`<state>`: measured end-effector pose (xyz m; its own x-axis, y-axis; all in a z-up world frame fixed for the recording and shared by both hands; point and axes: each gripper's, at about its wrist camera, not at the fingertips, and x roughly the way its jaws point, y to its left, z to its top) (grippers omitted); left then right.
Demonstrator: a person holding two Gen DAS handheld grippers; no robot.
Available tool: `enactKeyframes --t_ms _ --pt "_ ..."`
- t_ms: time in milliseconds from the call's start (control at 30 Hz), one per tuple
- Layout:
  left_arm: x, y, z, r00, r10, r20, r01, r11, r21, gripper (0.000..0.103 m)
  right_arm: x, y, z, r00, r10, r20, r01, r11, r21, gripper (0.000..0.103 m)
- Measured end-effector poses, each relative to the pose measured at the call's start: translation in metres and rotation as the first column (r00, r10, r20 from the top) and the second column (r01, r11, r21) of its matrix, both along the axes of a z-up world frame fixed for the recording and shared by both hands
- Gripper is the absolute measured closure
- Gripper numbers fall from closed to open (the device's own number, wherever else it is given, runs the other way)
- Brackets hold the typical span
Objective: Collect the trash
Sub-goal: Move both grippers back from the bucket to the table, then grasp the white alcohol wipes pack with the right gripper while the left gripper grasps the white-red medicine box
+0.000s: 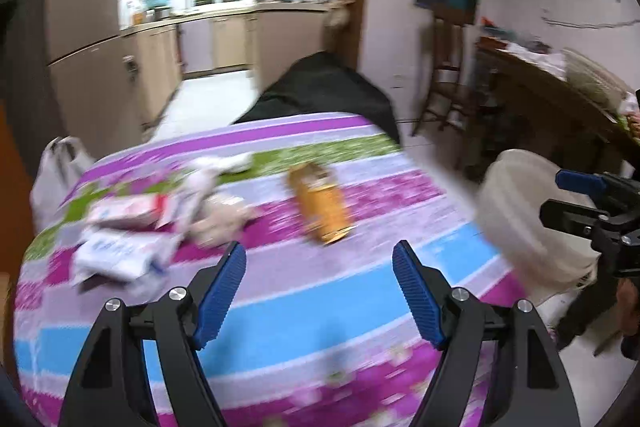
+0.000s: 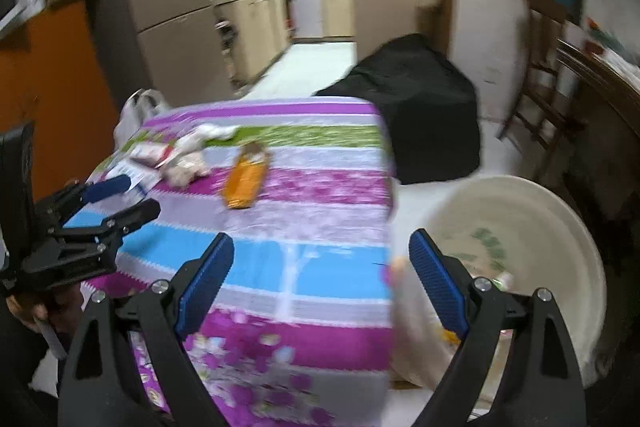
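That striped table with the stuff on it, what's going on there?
A person is clearing trash with two handheld grippers. Both the left gripper and right gripper hang open and empty above the striped cloth. An orange packet and crumpled wrappers lie uncollected. A white basin sits beside the table.

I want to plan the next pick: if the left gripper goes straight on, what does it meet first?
Probably the orange packet on the striped cloth; nothing lies between it and the open left gripper, though blur leaves depth unsure.

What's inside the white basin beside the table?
The white basin shows green-patterned scraps and a few blurred bits. The right gripper, jaws open, covers its near side.
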<state>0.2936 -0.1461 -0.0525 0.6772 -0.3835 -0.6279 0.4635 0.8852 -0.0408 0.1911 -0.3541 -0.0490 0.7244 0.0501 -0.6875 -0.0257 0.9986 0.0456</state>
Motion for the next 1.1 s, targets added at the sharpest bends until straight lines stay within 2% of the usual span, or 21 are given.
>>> enactKeyframes --t_ms 233,467,567,700,933,1100 --pt "0.003 0.110 -0.022 0.984 0.174 -0.043 -0.174 0.985 -0.006 0.027 0.027 0.077 -0.021 0.981 0.191 -0.023 -0.191 0.981 -0.027 0.018" --pt "0.004 0.185 -0.043 0.942 0.321 -0.098 -0.323 0.946 -0.009 0.027 0.069 0.151 -0.036 0.921 0.382 -0.079 -0.384 0.923 -0.019 0.030" --pt "0.010 0.203 -0.051 0.925 0.367 -0.098 -0.366 0.930 0.025 0.027 0.091 0.181 -0.041 0.882 0.459 -0.105 -0.461 0.887 0.001 0.035" --pt "0.015 0.225 -0.054 0.904 0.409 -0.125 -0.412 0.911 -0.006 0.027 0.120 0.211 -0.049 0.841 0.525 -0.131 -0.526 0.850 0.028 0.041" --pt "0.024 0.260 -0.057 0.873 0.459 -0.163 -0.472 0.880 -0.054 0.027 0.163 0.253 -0.072 0.766 0.614 -0.192 -0.616 0.786 0.053 0.044" --pt "0.028 0.283 -0.059 0.851 0.489 -0.189 -0.511 0.855 -0.088 0.027 0.186 0.274 -0.083 0.746 0.629 -0.219 -0.643 0.766 0.005 0.044"
